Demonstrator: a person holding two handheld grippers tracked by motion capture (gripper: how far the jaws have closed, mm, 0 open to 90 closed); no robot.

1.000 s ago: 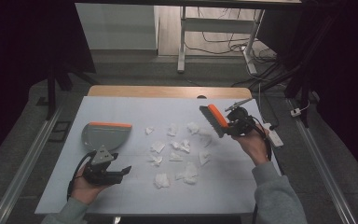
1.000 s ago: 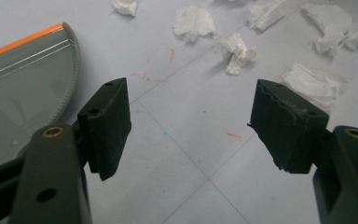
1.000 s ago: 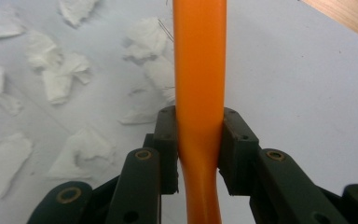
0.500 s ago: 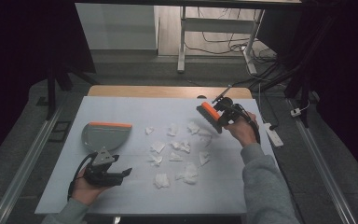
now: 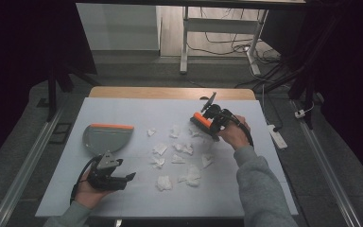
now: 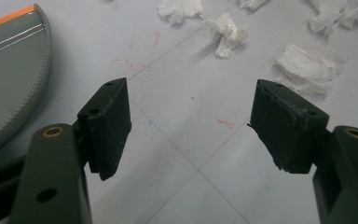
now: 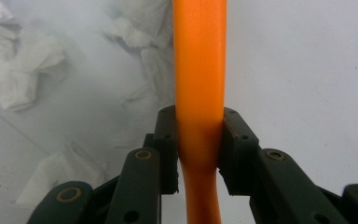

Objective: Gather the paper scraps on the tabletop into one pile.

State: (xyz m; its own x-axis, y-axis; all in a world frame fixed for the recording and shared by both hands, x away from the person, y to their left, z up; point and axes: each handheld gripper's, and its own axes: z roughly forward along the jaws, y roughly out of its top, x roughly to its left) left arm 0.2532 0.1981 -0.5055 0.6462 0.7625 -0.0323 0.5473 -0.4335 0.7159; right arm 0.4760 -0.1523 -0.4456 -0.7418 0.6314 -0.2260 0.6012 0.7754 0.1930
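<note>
Right gripper clamps one orange brush; left gripper gapes empty beside one dustpan, roughly twelve paper scraps.

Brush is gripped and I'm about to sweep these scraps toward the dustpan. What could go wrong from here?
1. The right gripper pinches only the narrow orange brush handle, so it may twist under sweeping pressure.
2. The paper scraps lie loose and scattered; a fast stroke could flick some past the dustpan or off the table.
3. The left gripper is open, off the dustpan, so the pan may slide when scraps hit it.
</note>
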